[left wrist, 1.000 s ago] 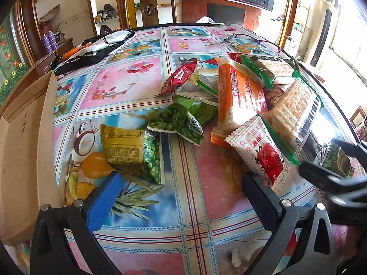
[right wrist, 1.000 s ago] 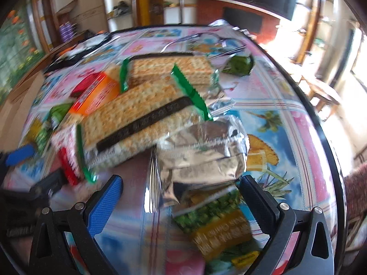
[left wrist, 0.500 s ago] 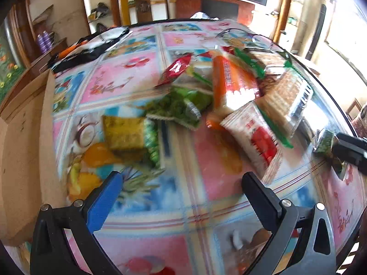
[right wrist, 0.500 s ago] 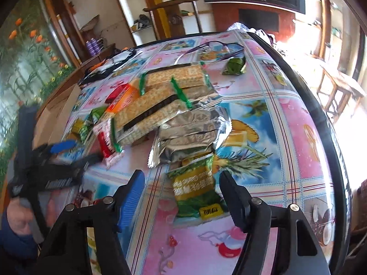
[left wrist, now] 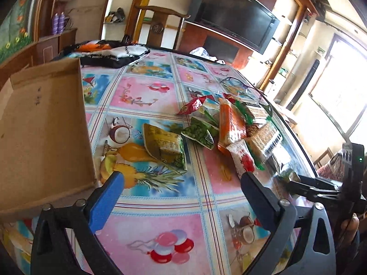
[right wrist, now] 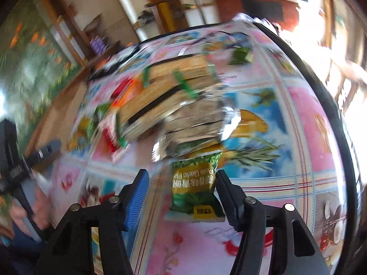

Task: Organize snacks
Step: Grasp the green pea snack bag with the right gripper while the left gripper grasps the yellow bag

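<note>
A heap of snack packets lies on the picture tablecloth (left wrist: 146, 96): a yellow-green pea packet (left wrist: 164, 145), a green packet (left wrist: 198, 134), an orange packet (left wrist: 229, 123), a red-white packet (left wrist: 243, 160) and cracker packs (left wrist: 263, 137). My left gripper (left wrist: 181, 188) is open and empty above the cloth, short of the heap. My right gripper (right wrist: 182, 191) is open; a green-yellow pea packet (right wrist: 195, 185) lies between its fingers, against the right finger (right wrist: 226, 191). Cracker packs (right wrist: 165, 98) and silver packets (right wrist: 195, 126) lie beyond it. The right wrist view is blurred.
An open cardboard box (left wrist: 43, 123) stands at the table's left edge. A black, white and orange cloth bag (left wrist: 110, 52) lies at the far left. Eyeglasses (left wrist: 240, 87) lie behind the heap. The right gripper's body (left wrist: 325, 188) shows at the right table edge.
My left gripper has drawn back and tilted, so the box shows more. My right gripper has narrowed and moved onto the green-yellow pea packet, which now lies between its fingers.
</note>
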`<action>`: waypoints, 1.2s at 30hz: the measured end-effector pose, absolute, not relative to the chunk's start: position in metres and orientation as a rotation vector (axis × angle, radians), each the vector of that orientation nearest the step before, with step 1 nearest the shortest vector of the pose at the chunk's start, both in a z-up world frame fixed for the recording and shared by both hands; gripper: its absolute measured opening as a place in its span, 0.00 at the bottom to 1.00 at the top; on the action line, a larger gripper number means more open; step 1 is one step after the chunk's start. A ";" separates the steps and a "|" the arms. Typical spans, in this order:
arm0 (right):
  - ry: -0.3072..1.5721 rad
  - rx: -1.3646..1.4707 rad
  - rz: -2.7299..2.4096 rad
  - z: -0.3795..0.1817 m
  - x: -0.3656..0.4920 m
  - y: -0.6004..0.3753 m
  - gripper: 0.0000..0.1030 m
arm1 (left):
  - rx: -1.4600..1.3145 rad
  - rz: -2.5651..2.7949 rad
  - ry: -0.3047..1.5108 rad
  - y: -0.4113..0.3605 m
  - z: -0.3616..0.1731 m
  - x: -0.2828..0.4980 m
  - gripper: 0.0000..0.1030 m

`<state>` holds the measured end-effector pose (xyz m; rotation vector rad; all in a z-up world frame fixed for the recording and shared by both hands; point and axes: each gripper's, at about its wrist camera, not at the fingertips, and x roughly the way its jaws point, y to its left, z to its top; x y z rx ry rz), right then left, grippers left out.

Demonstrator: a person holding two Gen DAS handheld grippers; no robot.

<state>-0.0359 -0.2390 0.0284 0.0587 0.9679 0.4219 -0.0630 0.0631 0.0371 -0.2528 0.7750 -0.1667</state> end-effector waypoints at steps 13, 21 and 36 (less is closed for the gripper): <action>0.943 -0.042 0.369 0.022 -0.035 -0.224 0.40 | -0.165 -0.068 0.936 0.059 0.027 -0.011 0.66; 0.939 -0.037 0.368 0.020 -0.036 -0.223 0.40 | -0.030 0.001 0.968 0.047 0.014 0.020 0.66; 0.935 -0.036 0.368 0.021 -0.039 -0.222 0.40 | 0.047 -0.034 0.963 0.049 0.016 0.002 0.51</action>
